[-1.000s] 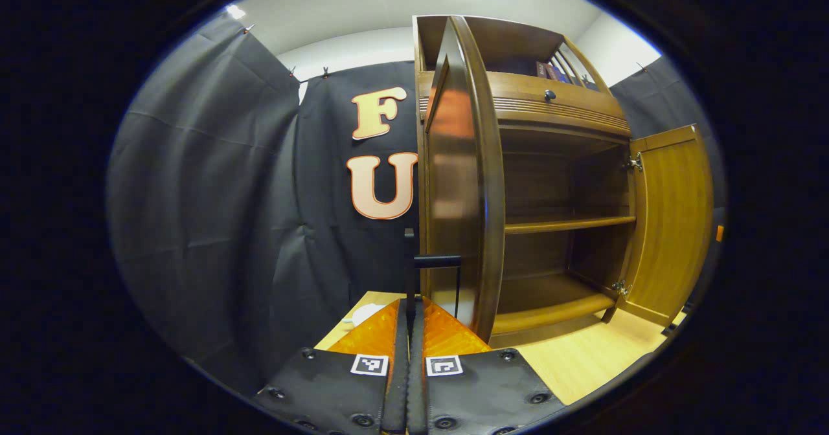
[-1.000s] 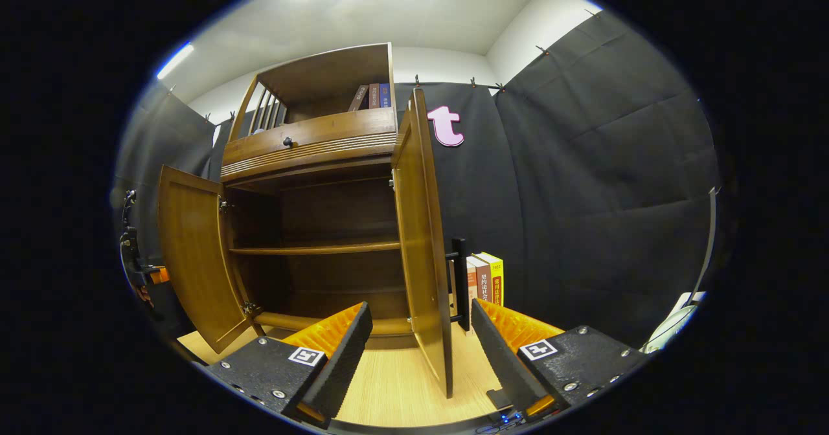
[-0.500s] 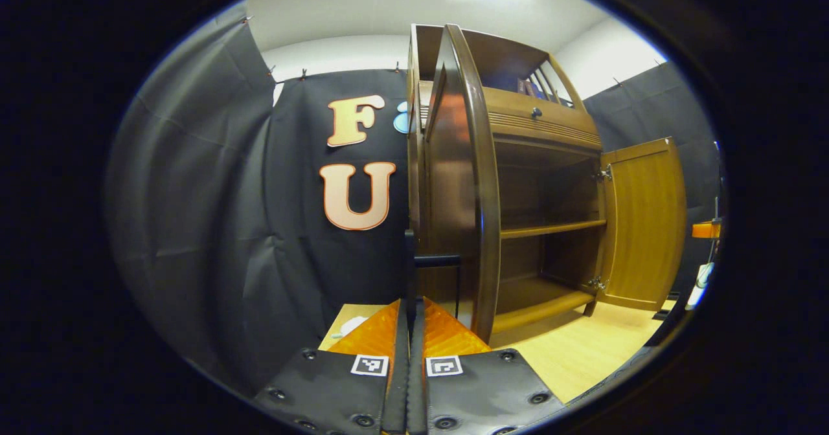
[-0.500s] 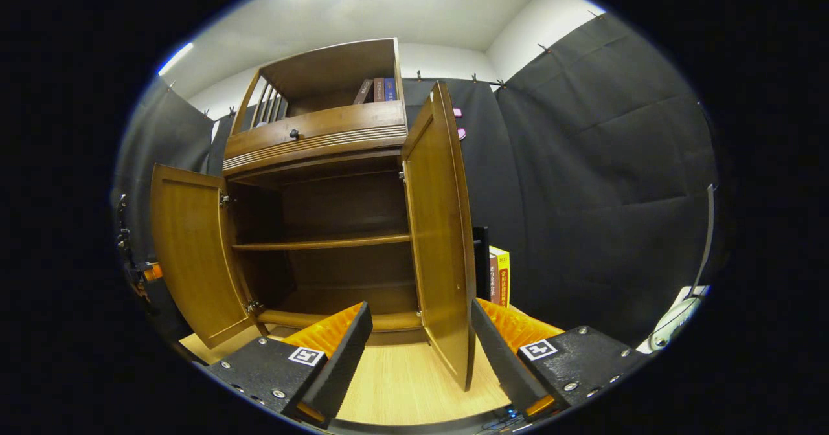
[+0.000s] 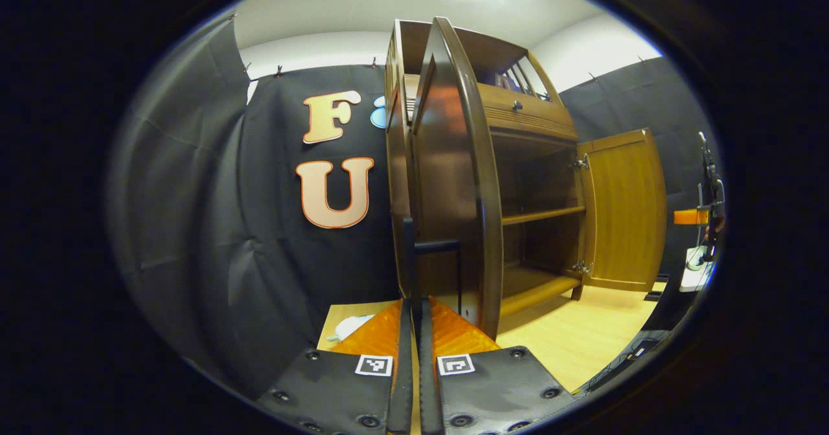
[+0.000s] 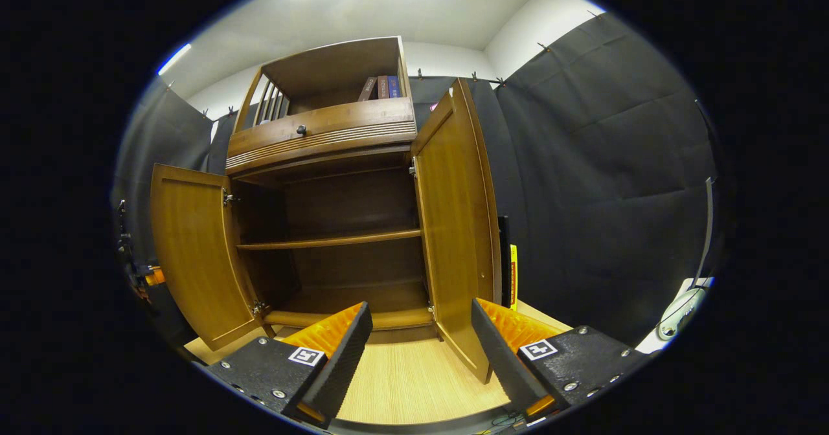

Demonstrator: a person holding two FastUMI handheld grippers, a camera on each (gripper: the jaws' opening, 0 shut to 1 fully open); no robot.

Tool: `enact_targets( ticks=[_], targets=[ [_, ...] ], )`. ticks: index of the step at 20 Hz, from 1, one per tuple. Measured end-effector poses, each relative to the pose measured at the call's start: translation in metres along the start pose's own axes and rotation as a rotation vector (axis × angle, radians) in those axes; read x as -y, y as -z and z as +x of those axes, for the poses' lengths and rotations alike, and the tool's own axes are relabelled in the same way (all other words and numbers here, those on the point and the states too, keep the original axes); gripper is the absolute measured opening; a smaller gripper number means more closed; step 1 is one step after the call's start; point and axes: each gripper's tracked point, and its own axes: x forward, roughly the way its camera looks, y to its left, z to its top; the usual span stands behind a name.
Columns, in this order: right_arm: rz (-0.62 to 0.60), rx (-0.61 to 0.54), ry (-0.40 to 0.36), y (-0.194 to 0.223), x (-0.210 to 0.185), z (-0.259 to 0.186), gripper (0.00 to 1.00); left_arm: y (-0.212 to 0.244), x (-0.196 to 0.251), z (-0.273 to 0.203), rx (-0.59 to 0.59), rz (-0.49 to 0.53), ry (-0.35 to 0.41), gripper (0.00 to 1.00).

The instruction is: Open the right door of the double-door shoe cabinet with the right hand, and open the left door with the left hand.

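Note:
The brown wooden shoe cabinet (image 6: 324, 137) stands with both doors swung out and its shelves bare. In the left gripper view the left door (image 5: 453, 182) is seen nearly edge-on. My left gripper (image 5: 412, 302) is shut on that door's black bar handle (image 5: 408, 254). The right door (image 5: 625, 208) hangs open farther off, with the other gripper's orange part (image 5: 690, 216) beyond it. In the right gripper view my right gripper (image 6: 421, 315) stands open and holds nothing. The right door (image 6: 456, 228) reaches down just above its right finger (image 6: 499, 338). The left door (image 6: 188, 254) is wide open.
Books (image 6: 382, 87) stand on the cabinet's top shelf above a drawer knob (image 6: 301, 129). A yellow book (image 6: 513, 273) peeks out behind the right door. The light wooden surface (image 6: 414, 383) lies before the cabinet. A white object (image 6: 677, 305) sits far right.
The left door has swung further outward with my left gripper on its handle. The right door now shows more of its inner face and covers most of the books behind it.

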Motion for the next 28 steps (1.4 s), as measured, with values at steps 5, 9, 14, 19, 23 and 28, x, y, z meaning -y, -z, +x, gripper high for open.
enact_targets(
  ticks=[5, 9, 14, 19, 23, 28],
  targets=[
    [-0.002, 0.004, -0.013, -0.001, 0.005, 0.006, 0.94, 0.03, -0.001, -0.052, -0.076, -0.016, -0.106, 0.11],
    [-0.012, 0.027, 0.001, -0.013, 0.02, 0.017, 0.94, 0.005, 0.015, -0.091, -0.063, -0.044, -0.226, 0.12],
    [-0.028, 0.032, -0.004, -0.013, 0.031, 0.023, 1.0, -0.048, 0.089, -0.073, 0.056, -0.129, -0.322, 0.12],
    [-0.063, 0.004, -0.056, -0.009, 0.041, 0.016, 0.86, -0.067, 0.165, -0.04, 0.133, -0.102, -0.301, 0.38],
    [-0.043, 0.003, -0.092, -0.009, 0.041, 0.015, 0.88, -0.062, 0.186, -0.026, 0.12, -0.076, -0.312, 0.65],
    [-0.028, -0.008, -0.118, -0.007, 0.043, 0.013, 0.94, -0.053, 0.19, -0.022, 0.118, -0.089, -0.343, 0.73]
  ],
)
